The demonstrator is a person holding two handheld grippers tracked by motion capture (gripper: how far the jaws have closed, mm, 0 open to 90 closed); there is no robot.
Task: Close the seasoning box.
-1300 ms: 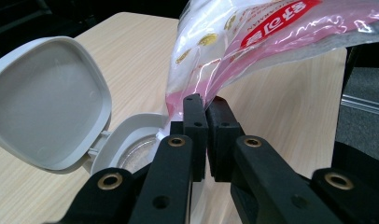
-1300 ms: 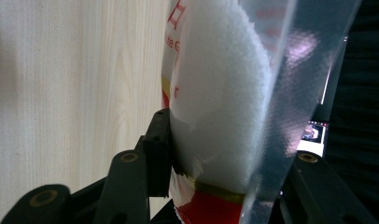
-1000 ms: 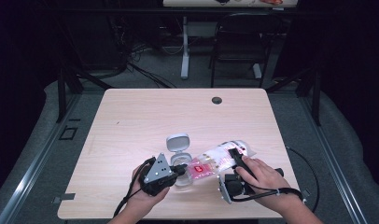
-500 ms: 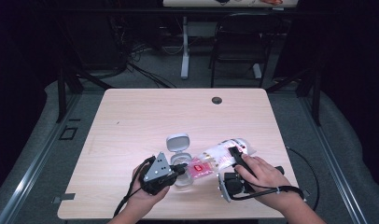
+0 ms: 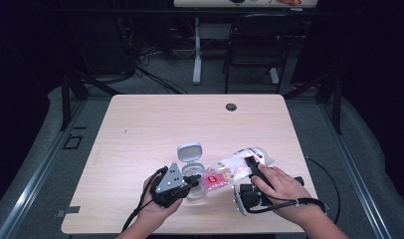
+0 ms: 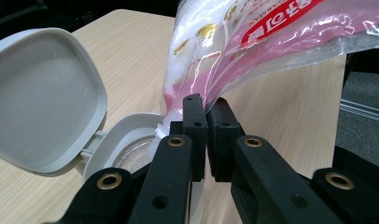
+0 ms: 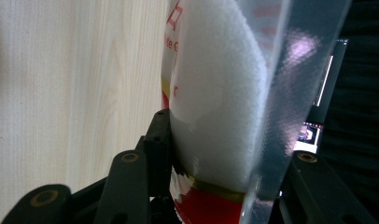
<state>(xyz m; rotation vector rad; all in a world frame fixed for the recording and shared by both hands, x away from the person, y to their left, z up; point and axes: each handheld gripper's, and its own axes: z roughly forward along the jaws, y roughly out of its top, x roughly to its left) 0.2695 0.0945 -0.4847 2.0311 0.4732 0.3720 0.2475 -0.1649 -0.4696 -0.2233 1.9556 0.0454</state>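
At the near edge of the table (image 5: 140, 129), a clear plastic bag (image 5: 235, 169) of white powder is being held between the two grippers. Its lower corner is being pinched by the left gripper (image 5: 194, 180), whose jaws are pressed together on the film. Its fuller, upper part is being clamped by the right gripper (image 5: 252, 167), whose jaws are being kept wide by the bulk of the powder. The bag is being slanted downward from right to left, with its low end over an open grey container (image 5: 192, 177).

In the left gripper view, the pinched corner of the bag (image 6: 211, 56) is seen rising from between the closed jaws, pink and red print is legible on it, and the container (image 6: 127, 149) is being shown just beside the jaws with its hinged lid (image 6: 43, 98) thrown back; something pale may be lying inside, though the view is too partial to be sure. In the right gripper view, the packed white powder in the bag (image 7: 215, 93) is being shown bulging between the spread jaws, against the wood grain.

Farther off, a small dark round hole (image 5: 231, 107) is being shown near the far edge of the table.
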